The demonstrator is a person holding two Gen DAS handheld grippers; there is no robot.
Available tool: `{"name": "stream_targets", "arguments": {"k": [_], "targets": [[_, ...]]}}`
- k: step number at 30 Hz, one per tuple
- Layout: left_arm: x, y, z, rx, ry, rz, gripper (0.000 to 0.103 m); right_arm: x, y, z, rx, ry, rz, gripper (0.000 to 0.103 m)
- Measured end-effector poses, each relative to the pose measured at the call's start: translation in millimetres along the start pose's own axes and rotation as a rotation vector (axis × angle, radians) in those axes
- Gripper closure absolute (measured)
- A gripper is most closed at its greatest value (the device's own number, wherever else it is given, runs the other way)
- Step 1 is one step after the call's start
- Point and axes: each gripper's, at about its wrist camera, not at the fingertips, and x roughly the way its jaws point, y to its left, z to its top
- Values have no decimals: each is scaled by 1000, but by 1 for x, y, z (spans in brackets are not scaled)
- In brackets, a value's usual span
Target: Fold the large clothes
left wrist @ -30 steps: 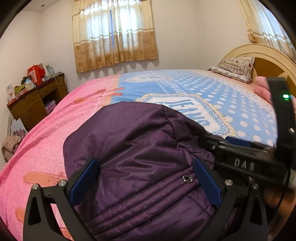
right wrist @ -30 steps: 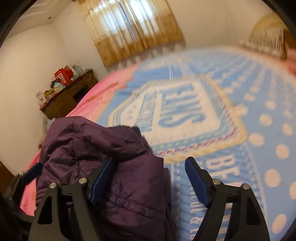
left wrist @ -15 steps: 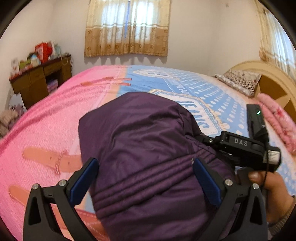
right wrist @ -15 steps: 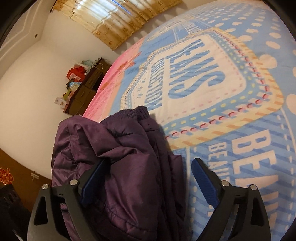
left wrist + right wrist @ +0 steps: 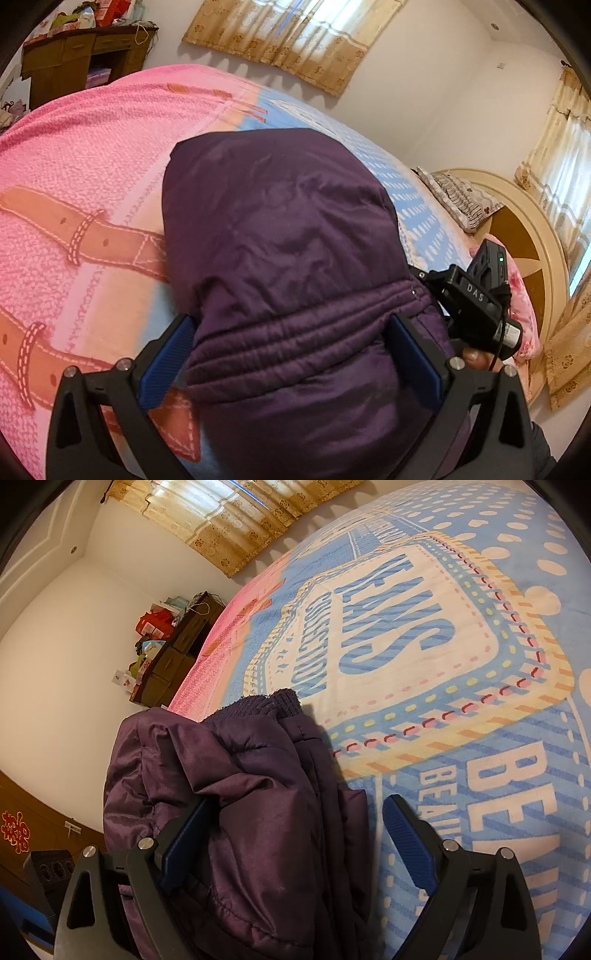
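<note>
Two wide-open grippers straddle a padded dark purple quilted jacket [image 5: 288,258] lying on a bed.

Both blue ribbed pads of the left gripper [image 5: 291,358] flank the jacket's stitched, channelled hem band, the bulky cloth filling the gap; whether the pads press it cannot be told. Jaws of the right gripper [image 5: 295,845] have just been opening and stand wide: its left pad is sunk in the jacket's folds, its right pad is clear over the blue dotted bedspread [image 5: 461,635]. Shiny, crinkled fabric heaps in soft folds, with a ribbed knit cuff [image 5: 273,701] at the far end. Left of the jacket, the spread turns pink.
</note>
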Motion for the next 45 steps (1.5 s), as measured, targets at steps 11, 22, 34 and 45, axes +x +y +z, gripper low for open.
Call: {"name": "stream_targets", "arguments": {"k": [11,22,34,45], "targets": [[3,38,-3,-115,25,-166,0,3,1,4,-15,26,-2,10],[16,48,7,-168,99,-234,0,21,2,17,-82,111,86,10],[10,46,6,-135,99,-304,0,25,9,12,-80,146,211,34],[-39,8,10,49,22,-195,1,6,24,-22,-40,91,361,48]]}}
